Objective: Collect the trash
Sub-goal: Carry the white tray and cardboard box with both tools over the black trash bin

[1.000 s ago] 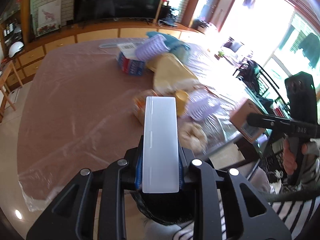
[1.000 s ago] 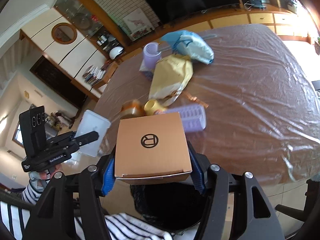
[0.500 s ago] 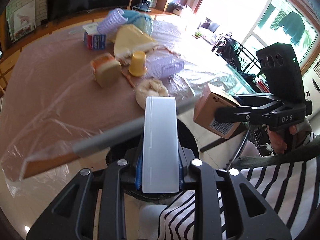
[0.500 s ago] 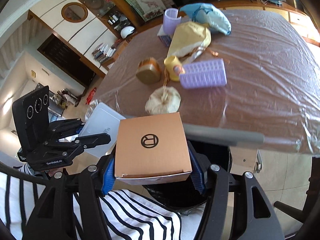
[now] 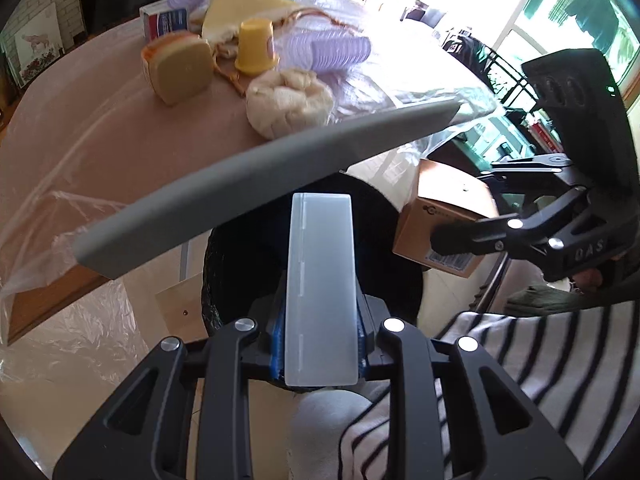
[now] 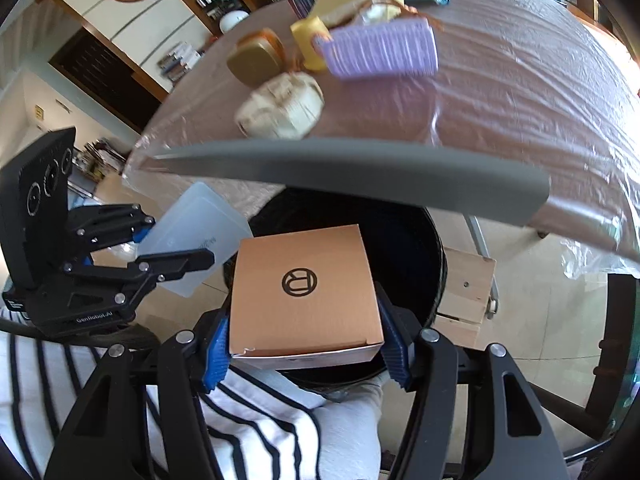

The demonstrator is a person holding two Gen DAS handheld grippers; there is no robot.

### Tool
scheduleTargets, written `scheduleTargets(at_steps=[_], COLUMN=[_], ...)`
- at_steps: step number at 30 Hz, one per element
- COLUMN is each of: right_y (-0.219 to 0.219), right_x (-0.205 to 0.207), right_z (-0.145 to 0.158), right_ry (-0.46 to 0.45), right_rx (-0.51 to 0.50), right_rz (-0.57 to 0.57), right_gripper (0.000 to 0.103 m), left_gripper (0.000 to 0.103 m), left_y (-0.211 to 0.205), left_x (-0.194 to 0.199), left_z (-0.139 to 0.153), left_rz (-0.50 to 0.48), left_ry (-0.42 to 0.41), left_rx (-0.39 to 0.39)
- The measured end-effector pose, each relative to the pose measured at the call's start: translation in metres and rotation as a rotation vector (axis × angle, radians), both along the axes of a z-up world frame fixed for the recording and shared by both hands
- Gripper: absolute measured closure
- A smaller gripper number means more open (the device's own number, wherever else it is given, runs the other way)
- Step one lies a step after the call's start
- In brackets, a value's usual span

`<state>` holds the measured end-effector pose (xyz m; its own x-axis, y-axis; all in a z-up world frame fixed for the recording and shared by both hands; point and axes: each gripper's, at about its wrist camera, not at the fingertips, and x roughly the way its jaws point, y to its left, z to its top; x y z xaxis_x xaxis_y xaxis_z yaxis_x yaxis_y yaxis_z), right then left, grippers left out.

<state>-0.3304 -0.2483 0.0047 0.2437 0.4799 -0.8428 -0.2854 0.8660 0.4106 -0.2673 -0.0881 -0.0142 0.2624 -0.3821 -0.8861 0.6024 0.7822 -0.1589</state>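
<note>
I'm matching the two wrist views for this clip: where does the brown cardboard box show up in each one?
Left wrist view: the brown cardboard box sits at right of centre, clamped in the right tool.
Right wrist view: the same box fills the lower centre, between the blue pads.
Shared landmark: the black round trash bin below the table edge.

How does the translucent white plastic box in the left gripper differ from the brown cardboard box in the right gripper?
The translucent white plastic box is frosted, thin and unprinted; the brown cardboard box is opaque, thicker, with a black round logo on top. The plastic box is clamped on its thin sides by the left gripper, the cardboard box across its wide body by the right gripper. Both hang over the black trash bin.
</note>
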Motion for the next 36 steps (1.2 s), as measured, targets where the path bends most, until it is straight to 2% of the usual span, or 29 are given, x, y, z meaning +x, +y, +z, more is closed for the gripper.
scheduleTargets(at_steps=[13, 26, 36], right_y=[0.012, 0.034, 0.034], right_x=[0.006, 0.007, 0.004], right_z=[-0.029, -0.053, -0.059], right_ry=[-0.027, -0.032, -0.018], right_rx=[-0.118, -0.217, -0.229], right_rz=[-0.004, 0.016, 0.008], right_gripper=[0.043, 0.043, 0.043], left_gripper=[0.075, 0.075, 0.075], left_y=[-0.005, -0.010, -0.012], left_x=[0.008, 0.013, 0.018], left_z=[-0.043, -0.060, -0.067], left_rz=[0.025, -0.003, -0.017], left_ry=[0.010, -0.011, -0.015], left_rx=[0.081, 0.120, 0.145])
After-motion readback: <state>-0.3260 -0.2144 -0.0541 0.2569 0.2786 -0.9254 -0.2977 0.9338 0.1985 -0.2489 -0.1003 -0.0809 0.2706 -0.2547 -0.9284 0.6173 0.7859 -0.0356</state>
